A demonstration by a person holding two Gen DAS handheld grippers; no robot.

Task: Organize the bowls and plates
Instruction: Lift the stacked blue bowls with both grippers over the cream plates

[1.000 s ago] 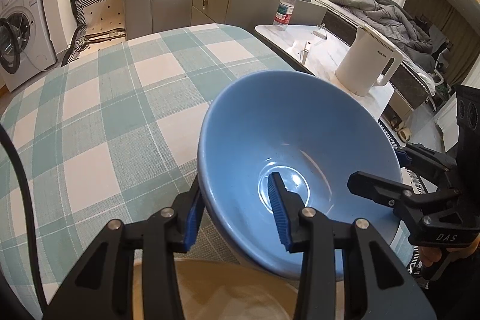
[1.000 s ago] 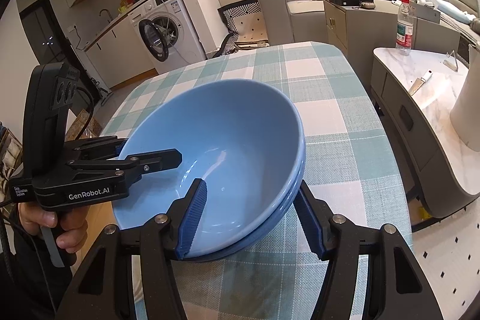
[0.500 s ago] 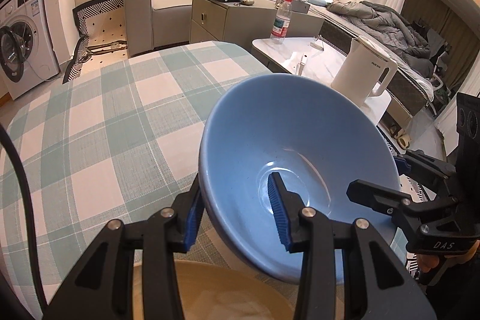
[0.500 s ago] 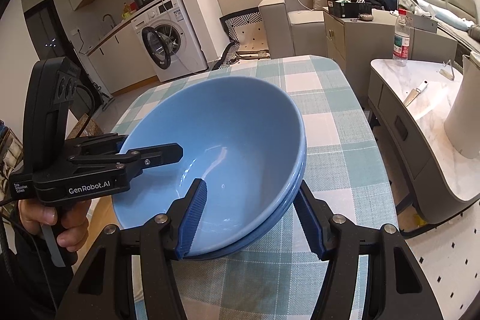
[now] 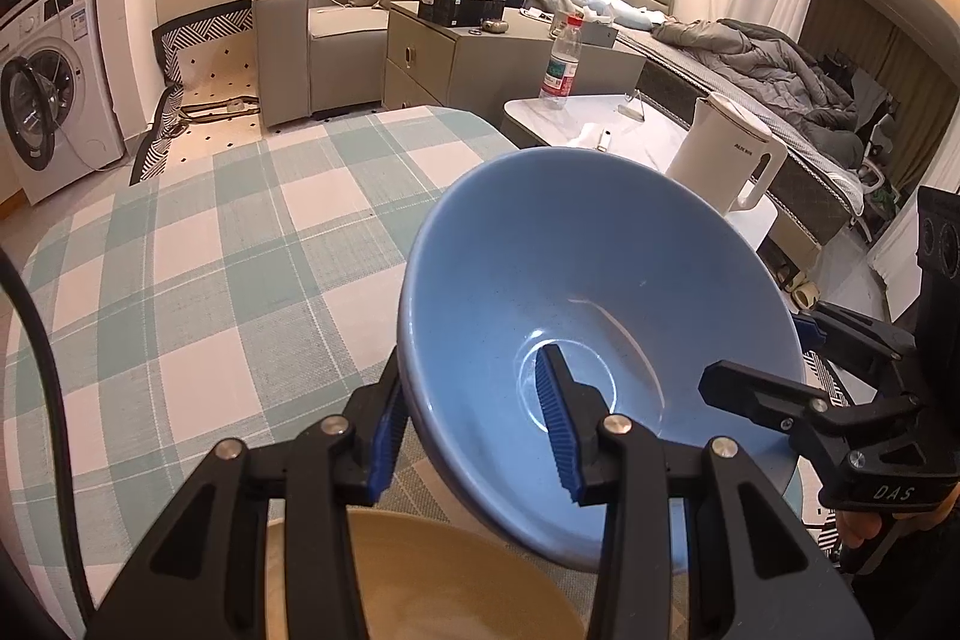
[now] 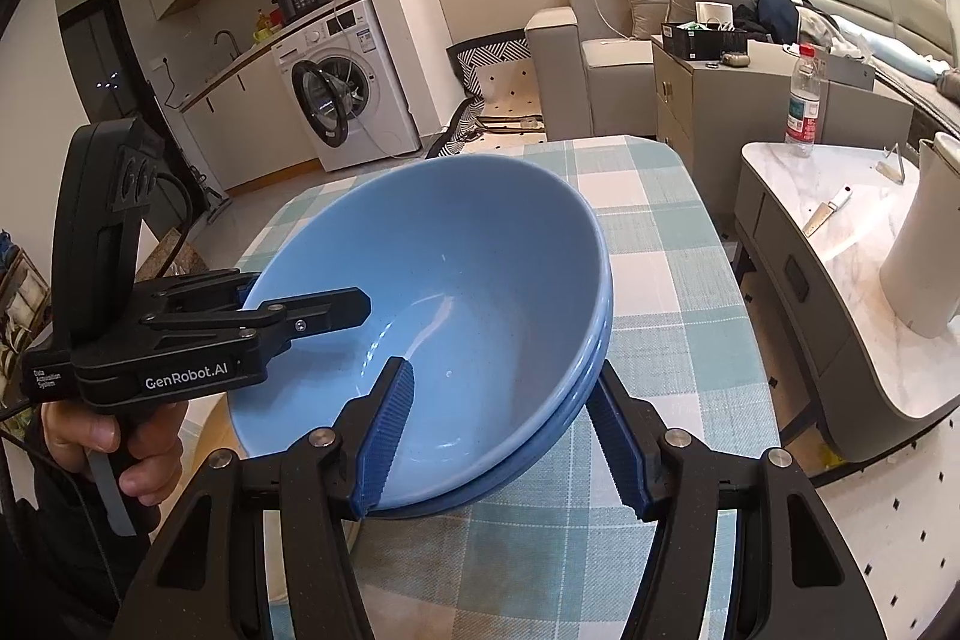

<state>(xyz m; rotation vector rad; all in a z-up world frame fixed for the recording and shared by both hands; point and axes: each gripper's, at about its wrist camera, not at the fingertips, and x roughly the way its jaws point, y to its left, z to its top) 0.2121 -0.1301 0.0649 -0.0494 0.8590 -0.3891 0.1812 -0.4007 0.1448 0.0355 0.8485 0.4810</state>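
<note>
My left gripper (image 5: 474,436) and right gripper (image 6: 504,436) each clamp opposite rims of the stacked blue bowls (image 6: 456,304), held tilted above the checked tablecloth (image 5: 198,280), near a yellow plate (image 5: 432,580).

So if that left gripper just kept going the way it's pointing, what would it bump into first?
The left gripper already clamps the wall of the blue bowls, so pushing on would probably jam the rim deeper between its fingers. Beyond lies the checked tablecloth.
</note>
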